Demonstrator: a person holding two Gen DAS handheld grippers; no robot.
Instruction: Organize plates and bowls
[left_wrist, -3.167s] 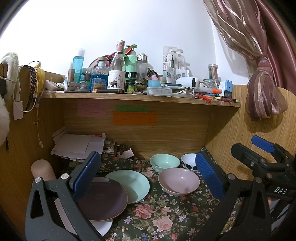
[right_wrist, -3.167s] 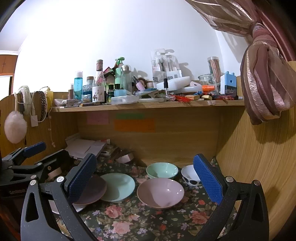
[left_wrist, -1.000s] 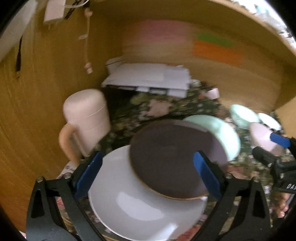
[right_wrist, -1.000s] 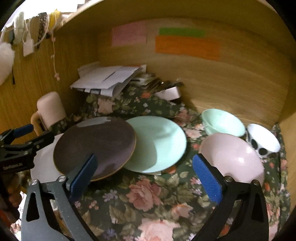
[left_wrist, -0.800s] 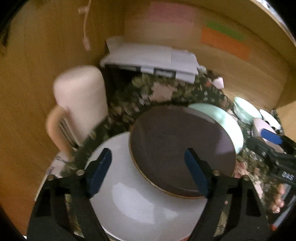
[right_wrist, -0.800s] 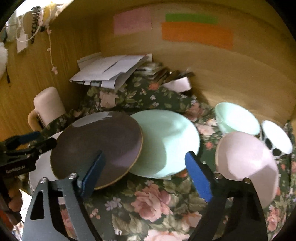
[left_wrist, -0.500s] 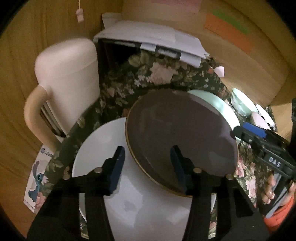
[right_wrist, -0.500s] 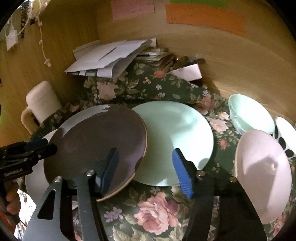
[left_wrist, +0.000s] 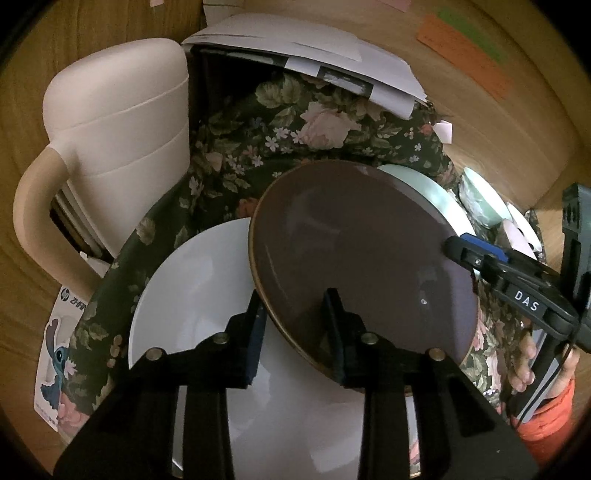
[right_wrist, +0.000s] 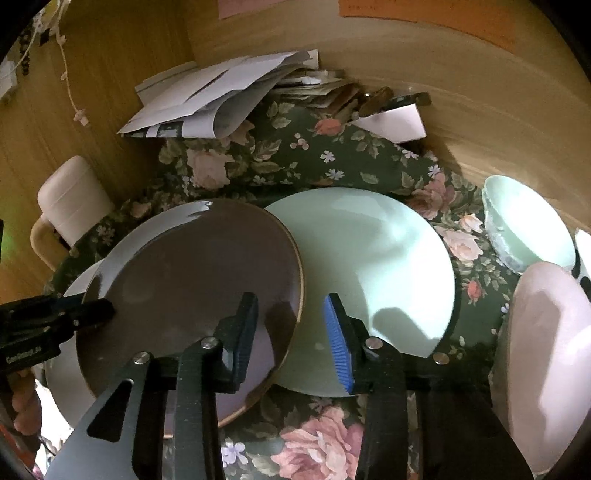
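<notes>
Both your grippers are on the dark plate (right_wrist: 192, 280), opposite edges. Left gripper (left_wrist: 295, 328): jaws closing, plate rim sits between them, one finger under and one on top. Can't tell if the pads are biting yet. Right gripper (right_wrist: 290, 332): jaws closing too, straddling the plate's right rim where it overlaps the mint plate (right_wrist: 373, 280). There's visible space beside the blue pad, so not clamped from what I see.

Layout: the dark plate lies tilted, left part on the white plate (left_wrist: 199, 295), right edge over the mint plate, all on the floral cloth (right_wrist: 295, 155) over the counter. Mint bowl (right_wrist: 528, 221) and pink bowl (right_wrist: 546, 332) sit off to the right, near each other.

Risks, my read:
- Right jaws could catch the mint plate's edge along with the dark rim. Lift then and you drag or flip it.
- Glazed rim, shallow bite: if one gripper clamps before the other, the plate pivots and slips out.
- Uneven lift scrapes the dark plate across the white one.
- Pink mug (left_wrist: 110, 122) is near your left side, so swing wide and you knock it.
</notes>
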